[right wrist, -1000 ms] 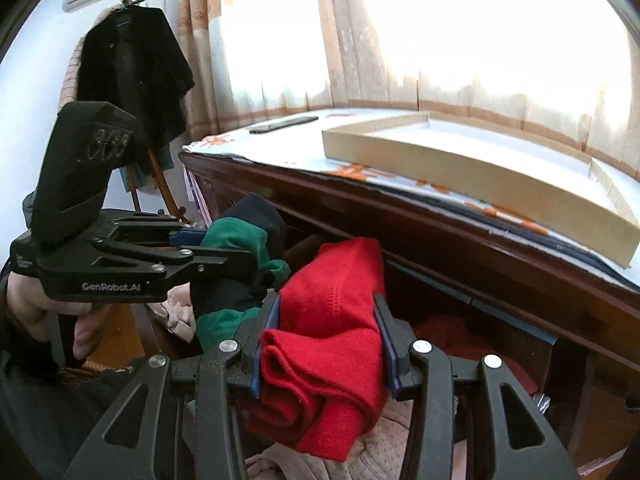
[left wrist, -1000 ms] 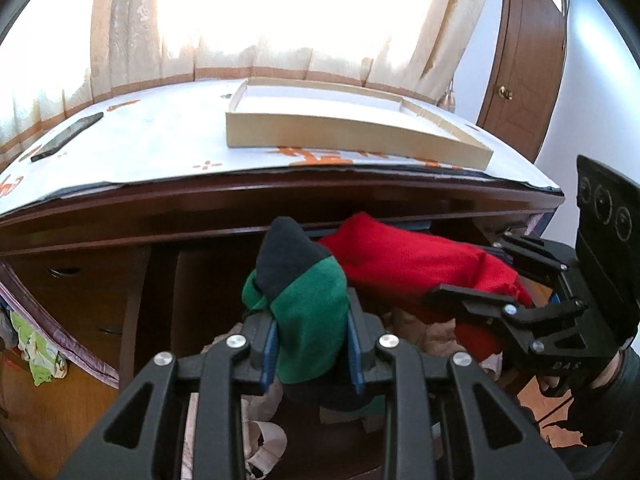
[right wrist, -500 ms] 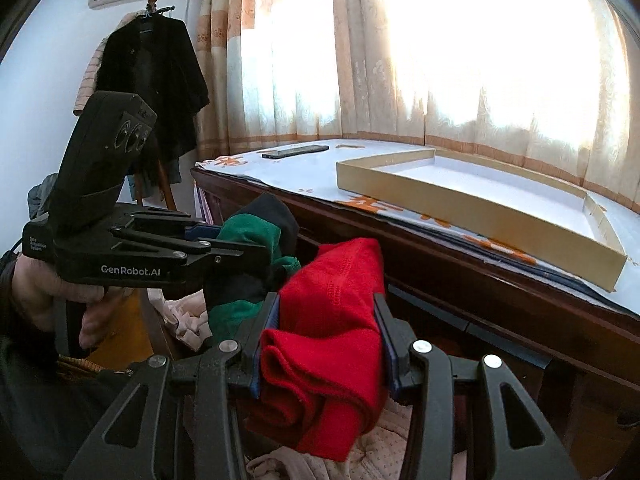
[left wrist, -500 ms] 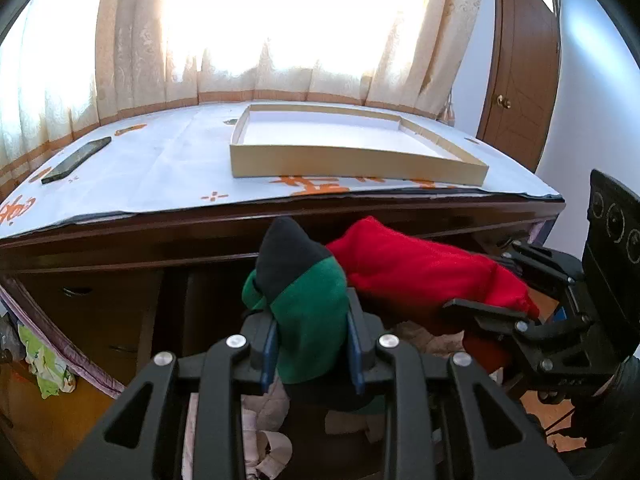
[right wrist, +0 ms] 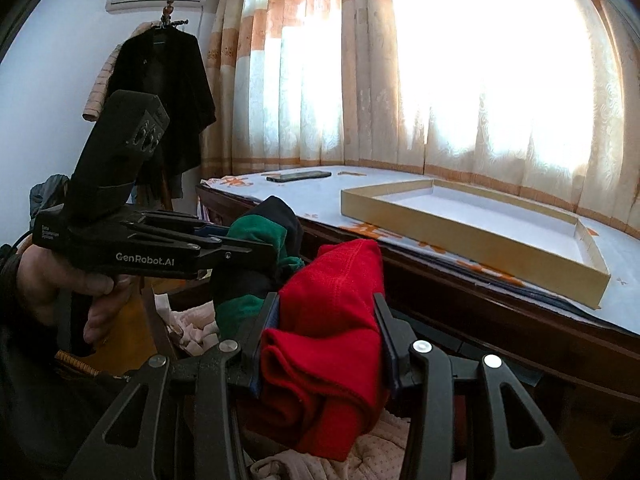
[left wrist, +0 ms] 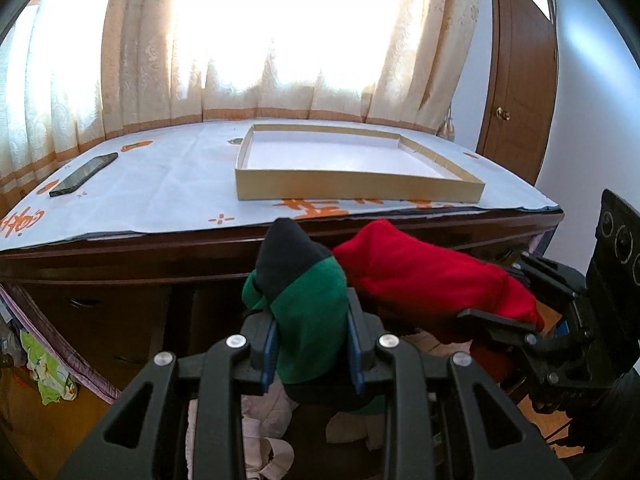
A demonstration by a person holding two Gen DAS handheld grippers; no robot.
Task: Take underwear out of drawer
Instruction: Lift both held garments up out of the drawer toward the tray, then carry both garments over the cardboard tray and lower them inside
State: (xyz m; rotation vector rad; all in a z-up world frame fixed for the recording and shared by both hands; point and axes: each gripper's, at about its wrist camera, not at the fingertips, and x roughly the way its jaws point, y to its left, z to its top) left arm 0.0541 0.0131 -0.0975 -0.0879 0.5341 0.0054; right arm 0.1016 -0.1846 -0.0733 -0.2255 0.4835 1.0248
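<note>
**Two folded garments held up in front of a wooden desk**

While both hands hold their tools side by side before the desk (left wrist: 120, 258), each tool is clamped on a piece of folded underwear. Seen from the left wrist, the left tool (left wrist: 312, 354) sits at 6 o'clock, its blue-padded jaws pressed against both sides of a green and black garment (left wrist: 308, 320) that stands upright between them. Just to its right, at about 3 o'clock, lies the red garment (left wrist: 424, 276), reaching across to the right tool (left wrist: 516, 320).

Seen from the right wrist, the right tool (right wrist: 326, 342) is at 6 o'clock with its jaws squeezing the red garment, whose folded layers bulge out below the pads. At 9 o'clock a hand (right wrist: 60, 284) holds the left tool, with the green and black garment touching the red one. Pale pink clothing (right wrist: 192, 320) lies beneath both garments, in what appears to be an open drawer; its edges are hard to make out.

On the desk, covered by a white cloth (left wrist: 168, 184) with orange print, a shallow cardboard tray (left wrist: 356, 188) sits at 12 o'clock and a dark phone (left wrist: 84, 174) at 10 o'clock. Curtains (left wrist: 280, 40) glow behind. A dark coat (right wrist: 168, 92) hangs at 10 o'clock in the right view.
</note>
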